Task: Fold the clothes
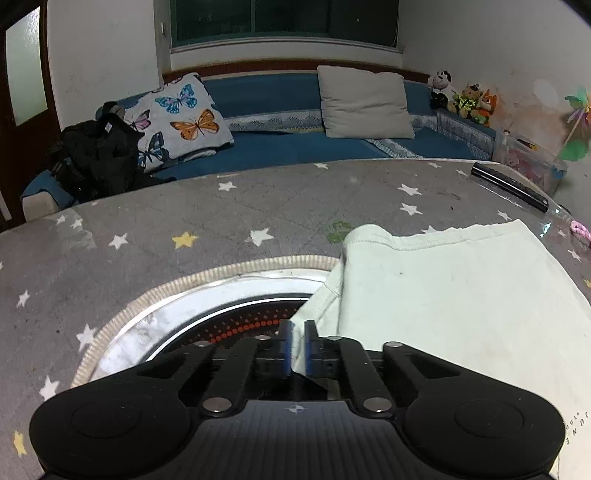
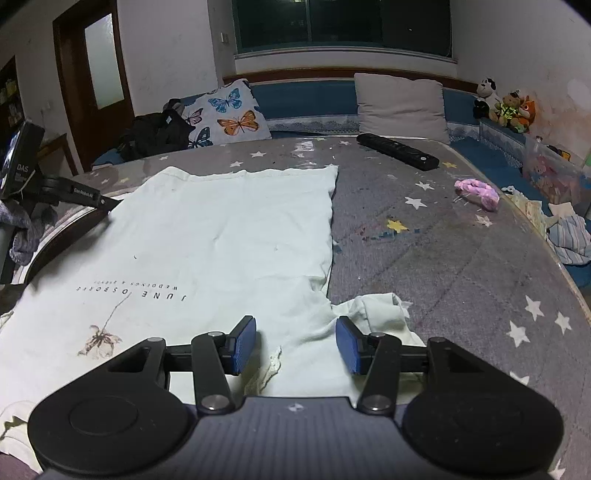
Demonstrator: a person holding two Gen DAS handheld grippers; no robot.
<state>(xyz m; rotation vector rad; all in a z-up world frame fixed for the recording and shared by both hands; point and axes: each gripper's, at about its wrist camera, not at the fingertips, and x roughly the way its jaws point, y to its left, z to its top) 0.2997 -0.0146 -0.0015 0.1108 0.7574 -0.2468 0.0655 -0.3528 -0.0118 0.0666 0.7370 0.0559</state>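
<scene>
A round worktop (image 2: pixel 443 240) under a grey star-print cover fills both views, with a blue bench sofa (image 1: pixel 280 147) along the far wall below a dark window (image 2: pixel 343 26). On the sofa sit a butterfly cushion (image 1: pixel 181 118), a plain grey cushion (image 1: pixel 364 101), a black bag (image 1: pixel 99 158) at far left and stuffed toys (image 2: pixel 506 105) at far right. A pale T-shirt (image 2: pixel 221 229) lies flat on the worktop, its printed lettering (upside down to the camera) toward the near edge. The left tool (image 1: pixel 297 345) has its blue pads pressed together on the shirt's left edge, over a round recess (image 1: pixel 207 317) with orange dots in the worktop. The right tool (image 2: pixel 295 345) has its pads spread apart above the crumpled near-right sleeve. A black remote (image 2: pixel 399 151) and a pink cloth wad (image 2: pixel 478 194) lie on the far right. The shirt's near hem is hidden behind the tool bodies; the wad's make-up is unclear.
</scene>
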